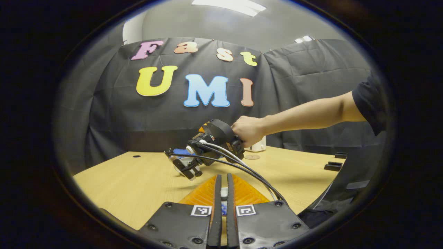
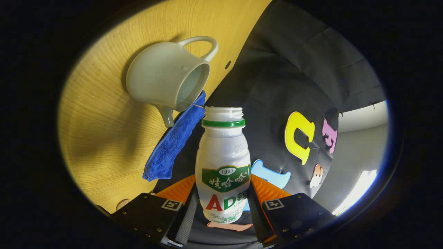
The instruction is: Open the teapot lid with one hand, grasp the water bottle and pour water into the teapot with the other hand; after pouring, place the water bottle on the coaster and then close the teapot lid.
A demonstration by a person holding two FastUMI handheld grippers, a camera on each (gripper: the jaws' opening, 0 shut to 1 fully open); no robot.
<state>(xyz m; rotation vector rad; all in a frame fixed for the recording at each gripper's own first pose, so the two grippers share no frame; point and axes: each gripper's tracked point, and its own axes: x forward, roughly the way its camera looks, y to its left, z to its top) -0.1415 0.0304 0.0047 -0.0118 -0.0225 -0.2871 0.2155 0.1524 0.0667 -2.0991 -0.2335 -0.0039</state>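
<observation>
Gripping the water bottle (image 2: 223,166) at centre frame, your right gripper (image 2: 221,207) tips its mouth toward the teapot (image 2: 162,76), upper left; your left gripper (image 1: 221,204) is nearly closed.

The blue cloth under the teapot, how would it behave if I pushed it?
The blue cloth looks like soft terry, so it would probably bunch and fold. The teapot seems to rest on one end, so a push might drag or tip it.

1. Scene is lit evenly from ceiling panels (image 1: 229,6); glare is seen at one panel (image 2: 356,190).
2. Soft shadows are cast on the table (image 2: 100,138).
3. Edges are bent by fisheye distortion; focus is sharp.
</observation>
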